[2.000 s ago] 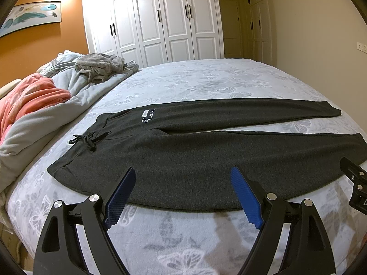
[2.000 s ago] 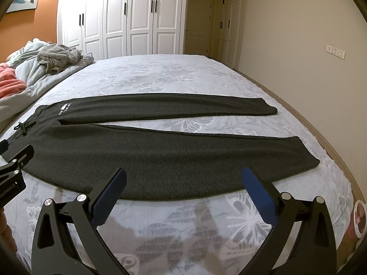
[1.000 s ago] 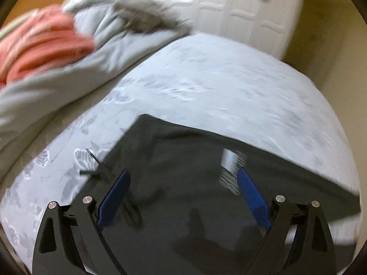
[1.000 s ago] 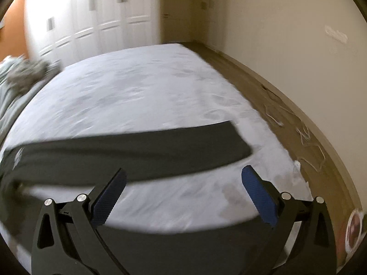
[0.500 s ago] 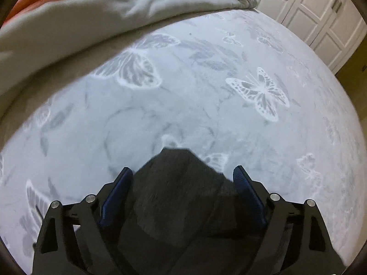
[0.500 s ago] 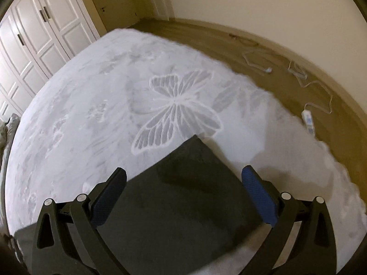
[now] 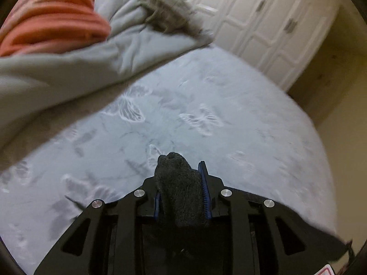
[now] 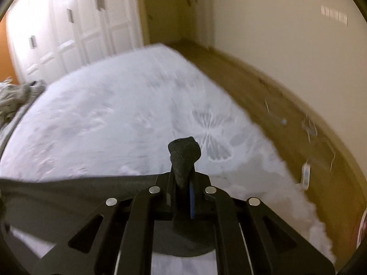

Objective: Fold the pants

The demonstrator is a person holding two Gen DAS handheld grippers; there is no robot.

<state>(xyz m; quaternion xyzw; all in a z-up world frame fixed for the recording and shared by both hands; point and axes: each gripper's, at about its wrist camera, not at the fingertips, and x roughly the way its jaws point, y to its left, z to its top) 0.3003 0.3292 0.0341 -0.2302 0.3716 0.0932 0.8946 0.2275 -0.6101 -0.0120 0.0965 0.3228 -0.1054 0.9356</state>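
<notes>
The dark grey pants lie on a bed with a butterfly-print sheet (image 7: 206, 105). In the left wrist view a bunched corner of the pants (image 7: 174, 167) sticks up between the blue pads. My left gripper (image 7: 180, 178) is closing and its pads press on that fabric, which is lifted off the sheet. In the right wrist view my right gripper (image 8: 182, 183) is shut on another bunched corner of the pants (image 8: 184, 153). From there a dark strip of pant leg (image 8: 68, 192) stretches away to the left. The rest of the pants is hidden under the grippers.
A grey duvet (image 7: 68, 68), an orange-pink blanket (image 7: 50, 16) and a crumpled grey garment (image 7: 167, 20) are piled at the bed's left. White wardrobe doors (image 7: 263, 29) stand behind. Right of the bed's edge is wooden floor (image 8: 286, 119) with cables and a power strip (image 8: 305, 176).
Both grippers have gone from wide open over the pants' corners to closed on the bunched fabric. Both views have swung up and back, and the gripped corners have risen off the sheet.
</notes>
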